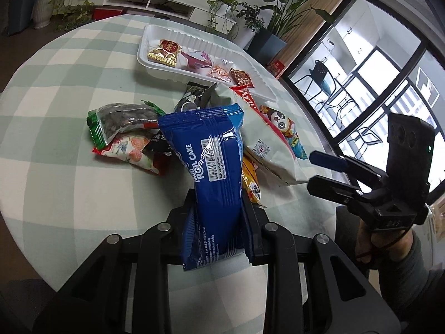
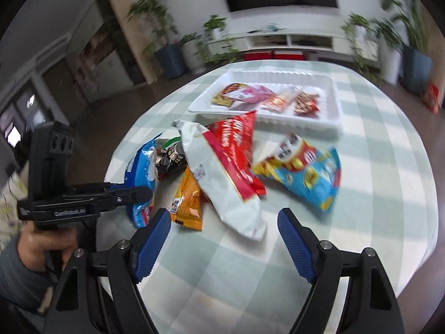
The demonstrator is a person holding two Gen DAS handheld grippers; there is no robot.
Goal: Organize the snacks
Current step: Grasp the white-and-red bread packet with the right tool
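Note:
My left gripper (image 1: pixel 218 208) is shut on a blue "Mini Roll Cake" packet (image 1: pixel 211 161), which stands up between its jaws above the table. In the right wrist view the same gripper (image 2: pixel 144 192) and blue packet (image 2: pixel 141 172) show at the left. My right gripper (image 2: pixel 224 217) is open and holds nothing; the end of a white bag (image 2: pixel 222 183) lies just ahead of it. A white tray (image 1: pixel 155 30) (image 2: pixel 333 103) at the far side holds several small wrapped snacks. My right gripper (image 1: pixel 317 171) hovers by the table's right edge.
Loose snacks are piled mid-table: a green nut packet (image 1: pixel 125 119), a strawberry-print packet (image 1: pixel 130 150), a red packet (image 2: pixel 236 144), an orange bar (image 2: pixel 189 200) and a blue-and-yellow bag (image 2: pixel 308 172). The round table has a checked cloth (image 1: pixel 69 83). Potted plants (image 1: pixel 250 22) stand behind it.

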